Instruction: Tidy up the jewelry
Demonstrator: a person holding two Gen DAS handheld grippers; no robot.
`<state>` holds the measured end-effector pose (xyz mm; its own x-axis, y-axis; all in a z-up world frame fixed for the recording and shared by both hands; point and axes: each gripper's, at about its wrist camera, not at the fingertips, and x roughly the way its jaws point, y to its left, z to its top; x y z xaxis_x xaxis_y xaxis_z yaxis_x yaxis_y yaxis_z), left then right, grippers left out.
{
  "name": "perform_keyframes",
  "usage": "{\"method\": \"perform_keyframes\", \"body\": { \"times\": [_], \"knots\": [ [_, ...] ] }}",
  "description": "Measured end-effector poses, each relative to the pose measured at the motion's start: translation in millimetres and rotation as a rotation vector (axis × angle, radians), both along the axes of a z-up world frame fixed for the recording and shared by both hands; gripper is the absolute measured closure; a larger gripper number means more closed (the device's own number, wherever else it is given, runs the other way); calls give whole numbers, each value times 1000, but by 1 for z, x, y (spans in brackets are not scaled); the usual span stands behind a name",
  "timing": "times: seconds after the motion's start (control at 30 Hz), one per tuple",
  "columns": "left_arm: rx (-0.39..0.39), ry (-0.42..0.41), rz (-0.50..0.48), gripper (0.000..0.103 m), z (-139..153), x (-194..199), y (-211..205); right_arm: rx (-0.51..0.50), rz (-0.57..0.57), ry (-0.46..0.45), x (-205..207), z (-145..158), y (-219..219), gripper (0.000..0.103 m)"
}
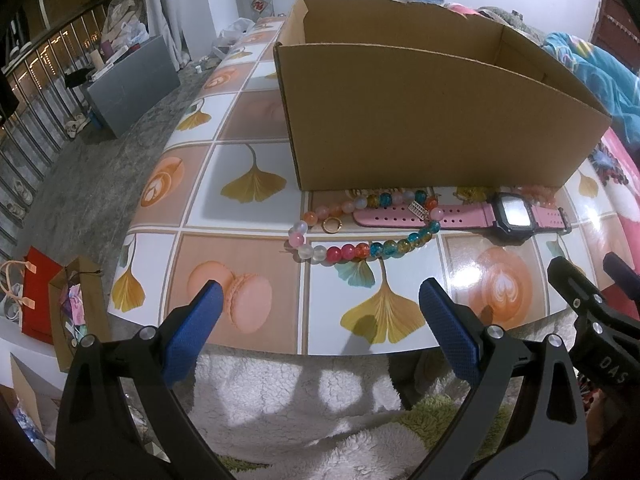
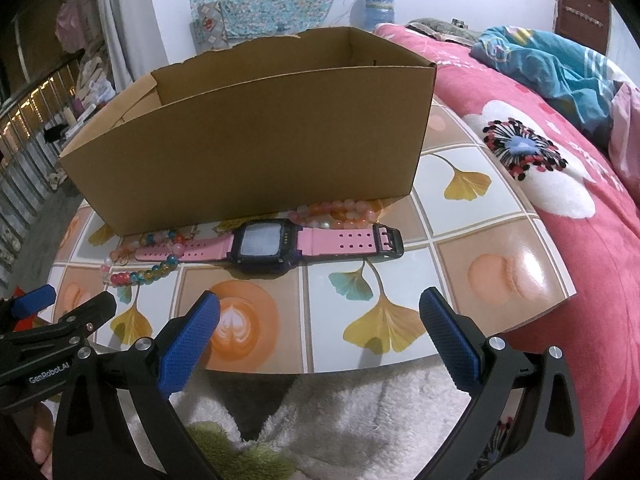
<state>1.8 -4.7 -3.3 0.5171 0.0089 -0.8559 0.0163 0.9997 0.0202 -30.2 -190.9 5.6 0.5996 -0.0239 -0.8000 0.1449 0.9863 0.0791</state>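
A pink-strapped digital watch [image 1: 512, 214] [image 2: 266, 245] lies flat on the patterned board [image 1: 248, 160], just in front of an open cardboard box [image 1: 420, 120] [image 2: 256, 148]. A multicoloured bead bracelet [image 1: 360, 250] [image 2: 144, 274] loops over the watch strap's left end. A small gold ring [image 1: 332, 225] sits inside that loop. An orange-pink bead bracelet [image 2: 340, 212] lies against the box beside the watch buckle. My left gripper [image 1: 320, 300] hovers open at the board's near edge, below the bead bracelet. My right gripper [image 2: 320, 308] is open too, near the edge in front of the watch.
The board [image 2: 460, 248] rests on a bed with a pink floral cover [image 2: 560, 184] to the right and a white fluffy blanket [image 1: 300, 392] at the front. Left of the board the floor holds a grey box [image 1: 132, 84] and paper bags [image 1: 60, 304].
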Motion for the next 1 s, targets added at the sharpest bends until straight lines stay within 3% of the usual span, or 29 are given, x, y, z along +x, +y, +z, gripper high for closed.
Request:
{"method": "perform_keyframes", "body": {
  "times": [0.47,0.73,1.0],
  "knots": [
    [57,67,-12,8,-24,13,10,-12,13,43,11,-20,-6,6],
    [-29,74,-3,7,-32,20,31,-55,31,66,21,-35,-6,6],
    [-24,51,-11,7,-37,13,38,-64,30,37,22,-37,-5,6]
  ]
}}
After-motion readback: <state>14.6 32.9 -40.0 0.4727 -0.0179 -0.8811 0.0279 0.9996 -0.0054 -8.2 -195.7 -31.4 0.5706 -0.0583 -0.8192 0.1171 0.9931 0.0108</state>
